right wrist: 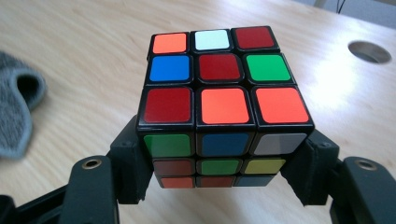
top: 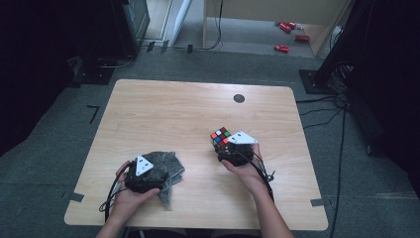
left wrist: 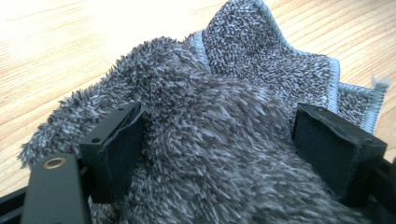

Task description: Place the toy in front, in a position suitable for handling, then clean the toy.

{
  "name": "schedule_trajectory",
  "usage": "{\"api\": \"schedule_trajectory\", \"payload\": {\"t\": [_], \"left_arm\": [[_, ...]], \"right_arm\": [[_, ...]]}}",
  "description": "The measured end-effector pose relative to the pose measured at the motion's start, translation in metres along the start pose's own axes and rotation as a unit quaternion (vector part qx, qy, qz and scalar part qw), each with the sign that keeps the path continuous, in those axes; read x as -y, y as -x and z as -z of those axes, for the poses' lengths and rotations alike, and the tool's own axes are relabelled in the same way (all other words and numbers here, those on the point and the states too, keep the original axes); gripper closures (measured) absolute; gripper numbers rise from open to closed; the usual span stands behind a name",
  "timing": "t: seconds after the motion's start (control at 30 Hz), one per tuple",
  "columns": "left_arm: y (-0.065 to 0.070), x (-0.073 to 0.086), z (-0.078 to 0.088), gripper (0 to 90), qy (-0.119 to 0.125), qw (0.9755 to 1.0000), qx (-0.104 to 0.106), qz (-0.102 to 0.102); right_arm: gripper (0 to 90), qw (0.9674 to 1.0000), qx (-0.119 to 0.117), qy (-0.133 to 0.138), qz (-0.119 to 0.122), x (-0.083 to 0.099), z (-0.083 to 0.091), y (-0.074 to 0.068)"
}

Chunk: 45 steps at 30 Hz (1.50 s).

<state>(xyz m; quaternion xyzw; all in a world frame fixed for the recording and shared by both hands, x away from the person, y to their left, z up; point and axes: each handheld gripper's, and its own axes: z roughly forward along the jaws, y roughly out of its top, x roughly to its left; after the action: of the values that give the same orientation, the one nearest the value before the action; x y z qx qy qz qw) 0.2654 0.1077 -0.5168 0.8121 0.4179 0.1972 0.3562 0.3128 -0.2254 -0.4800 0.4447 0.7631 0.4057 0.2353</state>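
Grey carpet surrounds a light wooden bench point(top: 163, 106) with a round cable port point(top: 239, 98) near its far edge. On the high view, the left gripper point(top: 148, 174) rests at the 7 o'clock sector of the bench, jaws spread wide around a bunched grey microfibre cloth point(left wrist: 219, 135); both pads press into the pile. The right gripper point(top: 229, 148) sits right of centre, jaws clamped on the two opposite side faces of a scrambled Rubik's cube point(right wrist: 219, 100). The cloth lies at 9 o'clock from the cube, well apart. Judgement: bringing cube and cloth together requires a lateral closing move.
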Motion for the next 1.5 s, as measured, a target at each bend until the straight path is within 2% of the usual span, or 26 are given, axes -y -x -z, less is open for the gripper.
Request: {"api": "schedule_trajectory", "payload": {"t": [0.37,0.63,0.83,0.93,0.97,1.0,1.07,1.13,1.2,1.3,1.37,1.4,1.5], "left_arm": [[0.000,0.000,0.000,17.9,0.001,1.0000,0.003,0.001],[-0.001,0.000,0.001,17.7,0.001,1.0000,0.004,0.000],[0.001,0.000,0.001,18.9,0.000,1.0000,0.001,-0.005],[0.002,0.000,0.001,27.7,0.001,0.9999,-0.004,-0.011],[0.003,0.000,0.001,33.5,0.004,0.9998,-0.007,-0.017],[0.004,0.000,0.001,40.8,0.006,0.9997,-0.009,-0.022],[0.004,-0.001,0.002,62.2,0.016,0.9994,-0.010,-0.027],[0.003,-0.003,0.003,74.1,0.026,0.9994,0.005,-0.022],[0.002,-0.007,0.007,78.0,0.047,0.9981,0.038,-0.012],[0.007,-0.018,0.016,79.8,0.085,0.9948,0.055,-0.014],[0.011,-0.028,0.022,79.8,0.109,0.9914,0.071,-0.014],[0.014,-0.034,0.025,79.8,0.123,0.9885,0.086,-0.015],[0.024,-0.049,0.027,79.8,0.140,0.9828,0.117,-0.026]], "right_arm": [[34.5,0.9999,-0.003,-0.006,-0.015,0.029,0.027,0.011],[34.5,0.9999,-0.006,-0.003,-0.015,0.039,0.048,0.009],[34.5,0.9999,-0.011,0.000,-0.012,0.040,0.054,0.005],[34.5,0.9998,-0.016,0.001,-0.013,0.041,0.055,0.003],[34.5,0.9998,-0.018,-0.001,-0.014,0.041,0.054,0.002],[34.5,0.9998,-0.017,-0.001,-0.012,0.041,0.054,0.001],[34.5,0.9997,-0.021,0.000,-0.012,0.041,0.054,-0.001],[34.5,0.9997,-0.023,0.000,-0.010,0.041,0.054,-0.002],[34.5,0.9997,-0.024,0.000,-0.008,0.041,0.054,-0.004],[34.5,0.9996,-0.028,0.001,-0.003,0.041,0.054,-0.006],[34.5,0.9995,-0.032,0.001,-0.001,0.040,0.053,-0.008],[34.5,0.9995,-0.033,0.001,-0.001,0.040,0.053,-0.009],[34.5,0.9991,-0.042,-0.001,0.001,0.040,0.050,-0.015]]}}
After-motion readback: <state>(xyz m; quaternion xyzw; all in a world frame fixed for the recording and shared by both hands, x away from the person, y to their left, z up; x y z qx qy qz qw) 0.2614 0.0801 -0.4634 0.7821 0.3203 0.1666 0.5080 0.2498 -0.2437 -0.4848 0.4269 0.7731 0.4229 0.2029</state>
